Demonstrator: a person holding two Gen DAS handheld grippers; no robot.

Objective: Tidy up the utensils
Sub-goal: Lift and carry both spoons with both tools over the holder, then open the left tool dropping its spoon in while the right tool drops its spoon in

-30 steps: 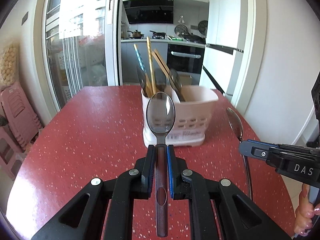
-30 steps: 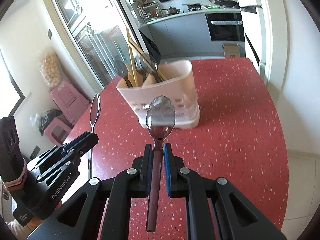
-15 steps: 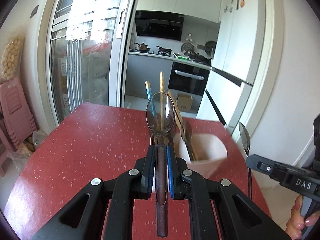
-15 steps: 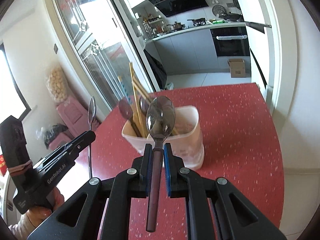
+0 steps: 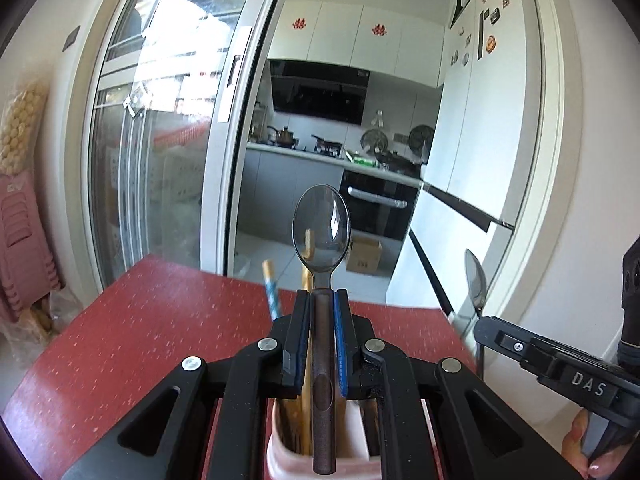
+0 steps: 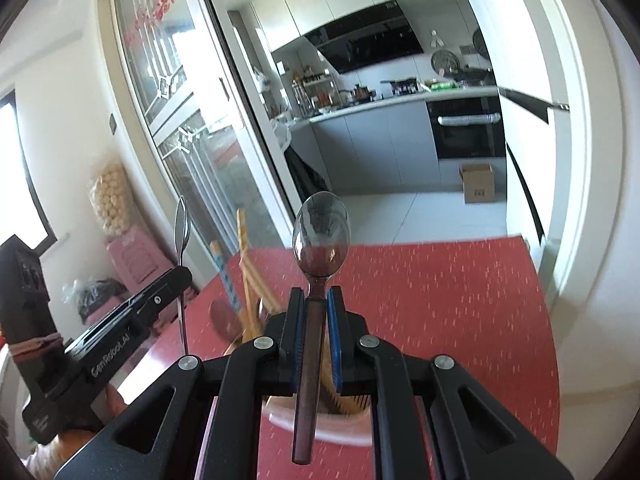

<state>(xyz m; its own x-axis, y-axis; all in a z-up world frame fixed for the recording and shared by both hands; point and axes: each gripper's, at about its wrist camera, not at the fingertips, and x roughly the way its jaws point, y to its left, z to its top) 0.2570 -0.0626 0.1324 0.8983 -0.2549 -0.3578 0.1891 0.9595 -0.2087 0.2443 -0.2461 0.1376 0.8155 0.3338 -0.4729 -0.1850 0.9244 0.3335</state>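
Bottom centre of the left view: left gripper clamped on a spoon by its brown handle, bowl upward. Directly beneath, at the bottom edge, the white holder with chopsticks sticking up. In the right view, right gripper likewise pinching a second spoon, over the same holder on the red table. Beyond, the kitchen.

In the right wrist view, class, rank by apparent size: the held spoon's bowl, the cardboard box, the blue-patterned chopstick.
1. Blue-patterned chopstick, longest visible.
2. Spoon bowl and cardboard box: look alike in extent, so unranked; the bowl sits far nearer the camera.
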